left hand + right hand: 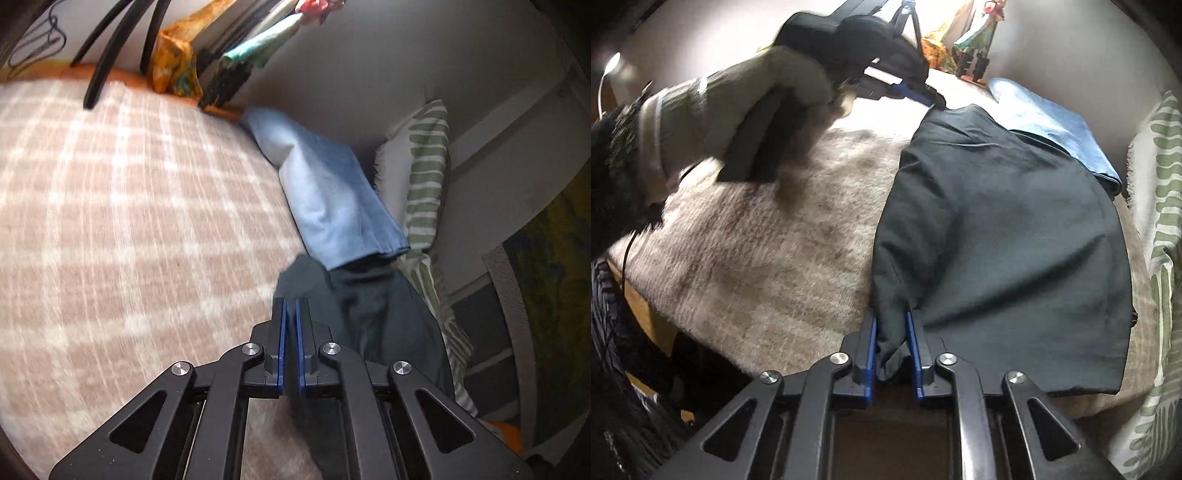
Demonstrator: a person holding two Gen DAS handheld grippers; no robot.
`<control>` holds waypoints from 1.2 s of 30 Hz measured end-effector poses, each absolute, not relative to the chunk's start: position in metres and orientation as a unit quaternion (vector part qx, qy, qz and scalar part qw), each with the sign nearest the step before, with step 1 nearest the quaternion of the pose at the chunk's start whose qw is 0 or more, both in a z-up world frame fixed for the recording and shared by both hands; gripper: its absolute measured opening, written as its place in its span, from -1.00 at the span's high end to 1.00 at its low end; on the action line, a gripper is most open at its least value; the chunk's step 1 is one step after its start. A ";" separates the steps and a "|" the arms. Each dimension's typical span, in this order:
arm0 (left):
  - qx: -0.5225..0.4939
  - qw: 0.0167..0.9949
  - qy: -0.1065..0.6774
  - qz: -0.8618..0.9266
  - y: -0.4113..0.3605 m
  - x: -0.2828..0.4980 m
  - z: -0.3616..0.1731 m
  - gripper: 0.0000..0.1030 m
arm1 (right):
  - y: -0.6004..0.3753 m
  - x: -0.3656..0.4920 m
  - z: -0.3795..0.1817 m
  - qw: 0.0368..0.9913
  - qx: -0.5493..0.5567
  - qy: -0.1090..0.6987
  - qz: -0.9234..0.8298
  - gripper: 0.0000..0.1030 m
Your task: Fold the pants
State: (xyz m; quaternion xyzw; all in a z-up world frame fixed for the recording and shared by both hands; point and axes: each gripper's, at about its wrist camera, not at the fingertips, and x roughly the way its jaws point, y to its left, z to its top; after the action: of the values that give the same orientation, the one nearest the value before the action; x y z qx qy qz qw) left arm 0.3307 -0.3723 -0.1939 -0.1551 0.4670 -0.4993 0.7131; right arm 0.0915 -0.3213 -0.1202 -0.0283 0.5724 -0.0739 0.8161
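Note:
Dark grey-green pants point(1008, 236) lie folded on a checked blanket point(768, 251). My right gripper point(892, 325) is shut on a bunched edge of the pants at their near left corner. My left gripper point(291, 306) has its jaws nearly closed with a thin gap and nothing visible between them; its tips sit at the pants' point(369, 314) far corner. In the right wrist view the left gripper point(934, 99), held by a gloved hand point(738, 99), touches that far corner.
A folded light blue garment point(325, 192) lies beyond the pants, also in the right wrist view point(1056, 122). A green-striped pillow point(424, 184) leans on the wall at right. Hanging clothes point(177, 62) are at the back. The bed's edge point(646, 295) drops off at left.

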 end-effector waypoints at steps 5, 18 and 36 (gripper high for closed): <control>-0.117 0.723 0.461 -0.501 -0.374 0.326 -0.185 0.92 | -0.323 0.086 -0.116 0.818 -0.018 0.573 -0.056 0.60; -0.158 0.670 0.500 -0.525 -0.334 0.273 -0.173 -0.16 | -0.487 0.047 -0.063 0.868 0.152 0.452 -0.136 -0.77; -0.152 0.649 0.547 -0.506 -0.362 0.251 -0.207 -0.19 | -0.608 0.092 -0.128 0.827 0.175 0.520 -0.122 -1.00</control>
State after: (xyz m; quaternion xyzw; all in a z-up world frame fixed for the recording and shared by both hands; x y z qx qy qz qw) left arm 0.2509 -0.3620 -0.2068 -0.1524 0.5467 -0.5061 0.6495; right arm 0.0925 -0.6084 -0.1282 0.1748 0.5199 -0.1223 0.8272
